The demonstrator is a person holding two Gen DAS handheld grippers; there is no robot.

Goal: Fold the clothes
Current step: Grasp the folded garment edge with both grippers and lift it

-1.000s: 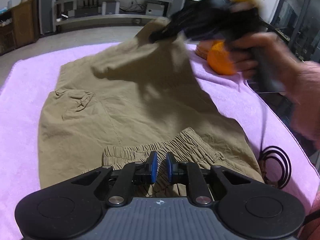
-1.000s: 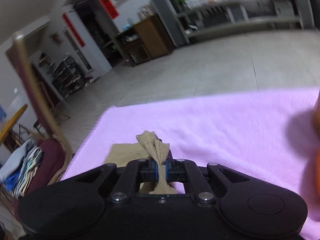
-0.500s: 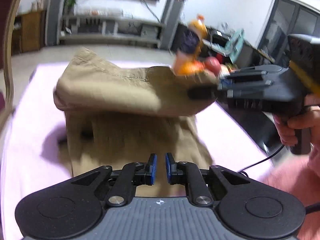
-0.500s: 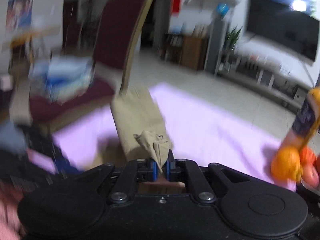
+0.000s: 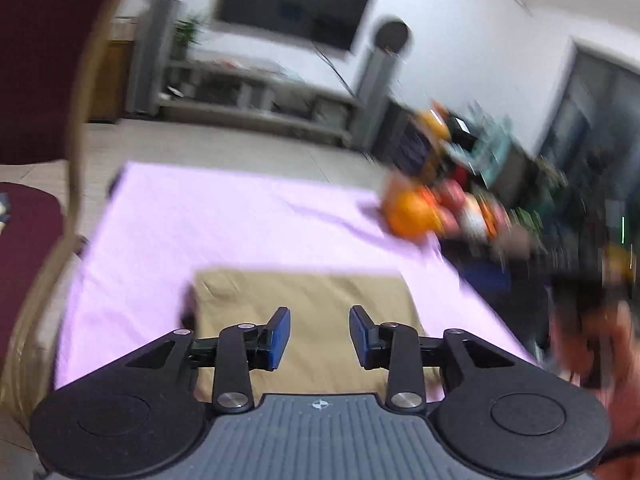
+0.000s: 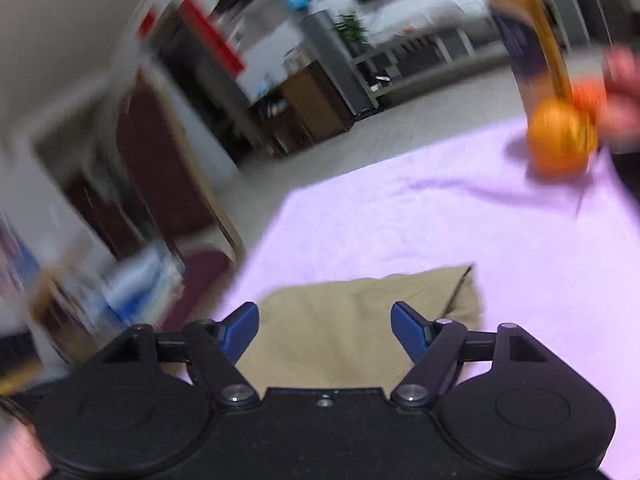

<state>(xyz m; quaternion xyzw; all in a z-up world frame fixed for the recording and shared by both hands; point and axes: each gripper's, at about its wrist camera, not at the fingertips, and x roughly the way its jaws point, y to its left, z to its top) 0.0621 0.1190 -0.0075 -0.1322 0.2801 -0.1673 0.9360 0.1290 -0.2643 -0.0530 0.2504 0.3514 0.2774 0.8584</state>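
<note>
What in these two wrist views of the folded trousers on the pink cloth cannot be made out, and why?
- Left wrist view: the fruit at the far corner is motion-blurred; only an orange is clear.
- Left wrist view: the trousers' near edge is hidden behind the left gripper.
- Right wrist view: the right gripper hides their near edge; the chair is blurred.

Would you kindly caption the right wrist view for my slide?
Right gripper opening above folded khaki garment on pink cloth.

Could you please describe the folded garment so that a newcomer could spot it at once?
Find the table's pink cloth. At its near edge, just beyond the jaws, lies the folded khaki garment, a flat tan rectangle. Unlike the round orange fruit at the far corner, it is dull and flat.
</note>
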